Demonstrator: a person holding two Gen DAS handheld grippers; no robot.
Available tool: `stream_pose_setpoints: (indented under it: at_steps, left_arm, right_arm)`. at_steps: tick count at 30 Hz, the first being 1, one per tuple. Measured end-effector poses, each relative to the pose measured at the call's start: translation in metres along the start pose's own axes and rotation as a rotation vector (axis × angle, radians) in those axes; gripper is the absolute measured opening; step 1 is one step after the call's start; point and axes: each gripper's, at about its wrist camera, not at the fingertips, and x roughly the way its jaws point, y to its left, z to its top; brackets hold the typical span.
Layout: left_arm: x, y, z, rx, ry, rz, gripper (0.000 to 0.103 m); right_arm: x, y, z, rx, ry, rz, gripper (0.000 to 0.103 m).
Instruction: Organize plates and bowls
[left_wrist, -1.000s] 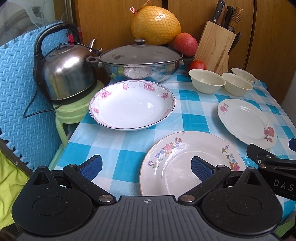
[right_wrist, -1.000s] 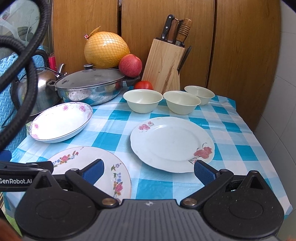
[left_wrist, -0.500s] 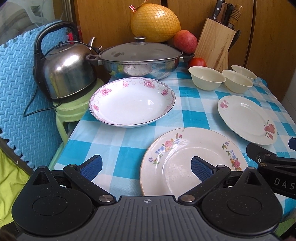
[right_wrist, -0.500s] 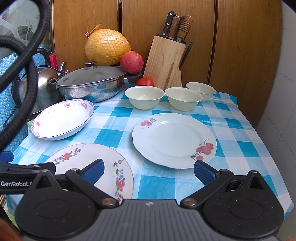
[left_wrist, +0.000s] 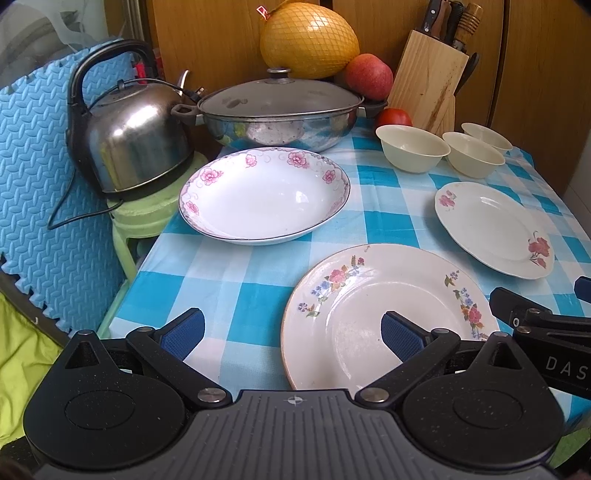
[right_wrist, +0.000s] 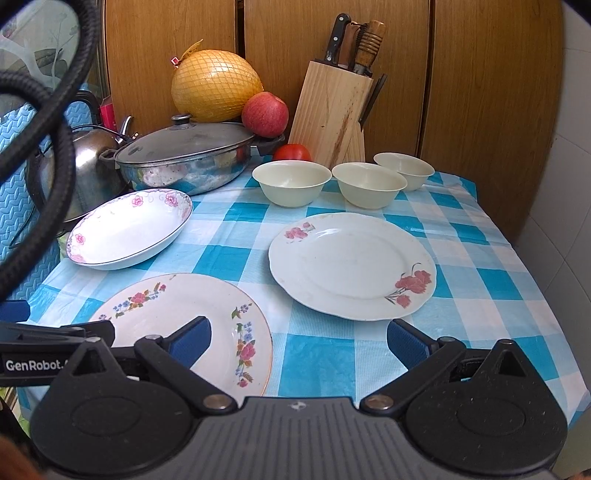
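Three cream bowls (right_wrist: 291, 182) stand in a row at the back of the checked table. A deep dish with pink flowers (left_wrist: 264, 194) sits at the left. Nearest me lies a flat plate with small coloured flowers (left_wrist: 388, 314), and a white plate with red flowers (right_wrist: 351, 264) lies to its right. My left gripper (left_wrist: 291, 334) hovers open over the near plate's left edge, holding nothing. My right gripper (right_wrist: 299, 339) is open and empty above the tablecloth, between the two flat plates.
A lidded steel pan (left_wrist: 280, 110) with a netted pomelo (left_wrist: 308, 38) and an apple (left_wrist: 369, 75) stands at the back, beside a tomato (right_wrist: 293, 151) and a knife block (right_wrist: 332, 110). A kettle (left_wrist: 129, 129) sits on a green stool (left_wrist: 147, 218) to the left. The table edge (left_wrist: 122, 306) drops off at the left.
Both grippers have crept forward a little toward the dishes, so the plates appear slightly closer. Nothing on the table has moved and both grippers stay open.
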Motion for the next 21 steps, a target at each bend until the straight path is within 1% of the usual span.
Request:
stream_pose_setpoints:
  at_steps: [21]
  left_arm:
    - [-0.0004,-0.0056,-0.0050,0.039,0.013,-0.001,0.100]
  right_arm:
    - [-0.0007,-0.0013,-0.0077,0.013,0.033,-0.008,0.100]
